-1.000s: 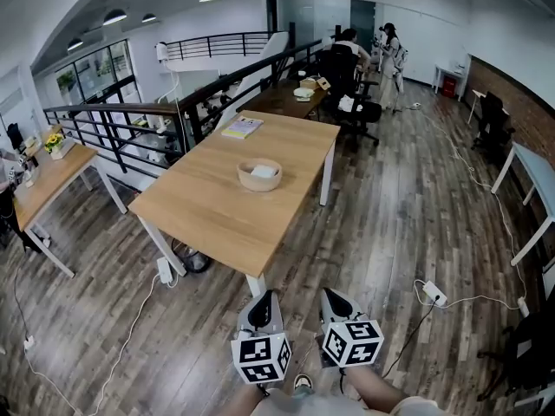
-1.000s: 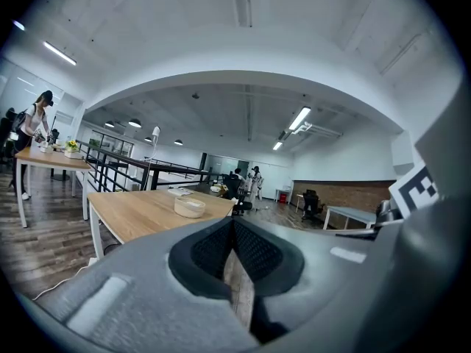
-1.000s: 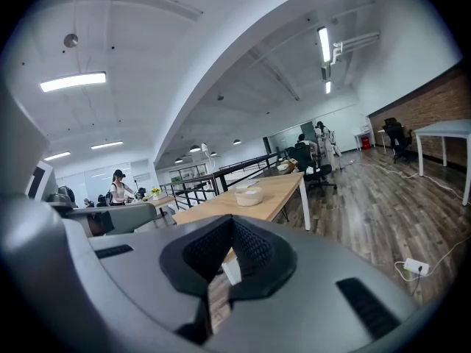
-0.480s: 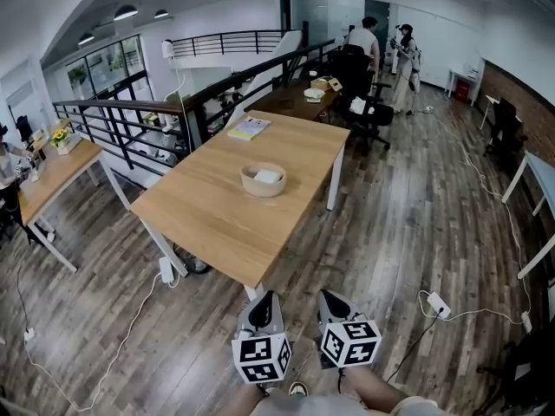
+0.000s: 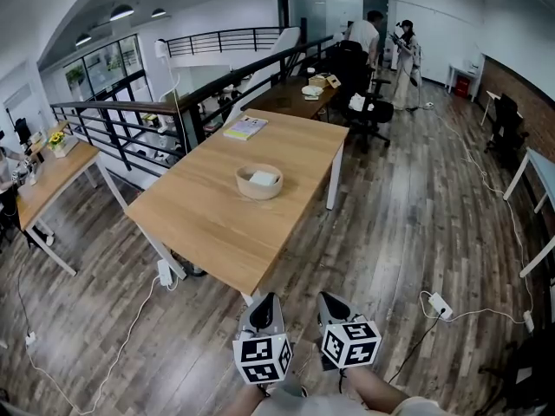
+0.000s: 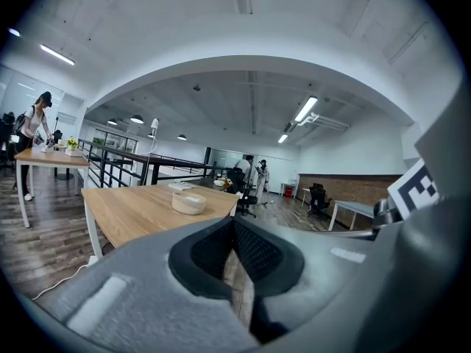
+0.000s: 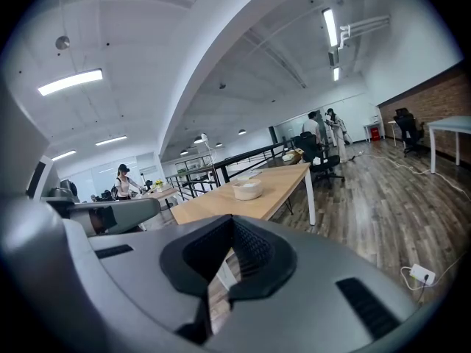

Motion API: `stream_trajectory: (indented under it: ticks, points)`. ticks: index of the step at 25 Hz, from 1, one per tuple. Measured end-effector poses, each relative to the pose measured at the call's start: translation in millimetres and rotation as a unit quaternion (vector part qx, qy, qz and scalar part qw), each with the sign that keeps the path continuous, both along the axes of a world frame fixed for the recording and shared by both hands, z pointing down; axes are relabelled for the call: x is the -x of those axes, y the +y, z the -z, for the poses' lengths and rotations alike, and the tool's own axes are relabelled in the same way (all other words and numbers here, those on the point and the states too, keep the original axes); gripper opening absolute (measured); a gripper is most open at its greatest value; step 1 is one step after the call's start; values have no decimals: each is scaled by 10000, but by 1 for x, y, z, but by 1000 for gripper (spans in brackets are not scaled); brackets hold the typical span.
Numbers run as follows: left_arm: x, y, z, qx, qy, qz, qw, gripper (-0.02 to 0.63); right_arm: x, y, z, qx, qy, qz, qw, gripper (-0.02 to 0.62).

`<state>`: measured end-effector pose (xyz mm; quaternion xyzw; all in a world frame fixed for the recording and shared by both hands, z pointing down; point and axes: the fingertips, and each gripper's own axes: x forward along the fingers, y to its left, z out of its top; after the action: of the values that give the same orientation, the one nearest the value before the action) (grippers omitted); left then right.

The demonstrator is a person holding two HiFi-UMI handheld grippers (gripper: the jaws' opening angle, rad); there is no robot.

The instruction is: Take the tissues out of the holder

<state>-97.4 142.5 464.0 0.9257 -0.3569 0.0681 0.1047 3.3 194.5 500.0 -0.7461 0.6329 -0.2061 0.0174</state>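
Observation:
A round beige holder (image 5: 259, 181) with white tissues (image 5: 263, 178) in it stands near the middle of a long wooden table (image 5: 208, 224). The holder also shows far off in the left gripper view (image 6: 188, 202) and in the right gripper view (image 7: 246, 189). My left gripper (image 5: 266, 300) and right gripper (image 5: 328, 299) hang side by side over the floor, short of the table's near corner and well away from the holder. Both are shut with nothing between the jaws, as the left gripper (image 6: 234, 220) and the right gripper (image 7: 232, 219) show in their own views.
A book (image 5: 244, 127) lies at the table's far end. Behind it stand a dark table (image 5: 290, 98), an office chair (image 5: 368, 111) and two people (image 5: 403, 50). A black railing (image 5: 130, 115) and a side desk (image 5: 52, 172) are at the left. A power strip (image 5: 438, 304) lies on the floor at the right.
Both grippers and the view have come a little closer to the table's near corner. The people at the back have shifted about. The jaws stay shut.

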Motion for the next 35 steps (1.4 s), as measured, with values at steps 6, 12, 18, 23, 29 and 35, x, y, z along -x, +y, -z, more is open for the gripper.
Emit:
stream_trajectory:
  ticks: [6, 12, 18, 23, 29, 35]
  points:
    - [-15, -20, -9, 102, -15, -27, 9999, 6, -15, -14, -7, 94, -1, -36, 9999, 5]
    - [-37, -41, -16, 108, -21, -126, 9999, 7, -41, -32, -15, 110, -22, -184, 9998, 5]
    - [-57, -74, -18, 128, -48, -130, 9998, 7, -57, -68, -16, 83, -59, -118, 9999, 5]
    - [-74, -108, -15, 125, -56, -118, 9998, 7, -72, -102, -11, 55, -70, -86, 9999, 5]
    - [-94, -147, -9, 140, -91, -133, 9998, 8, -97, -142, -5, 66, -93, -134, 9998, 5]
    - [-110, -184, -10, 184, -107, -104, 9997, 7, -113, -181, -5, 109, -114, -100, 9998, 5]
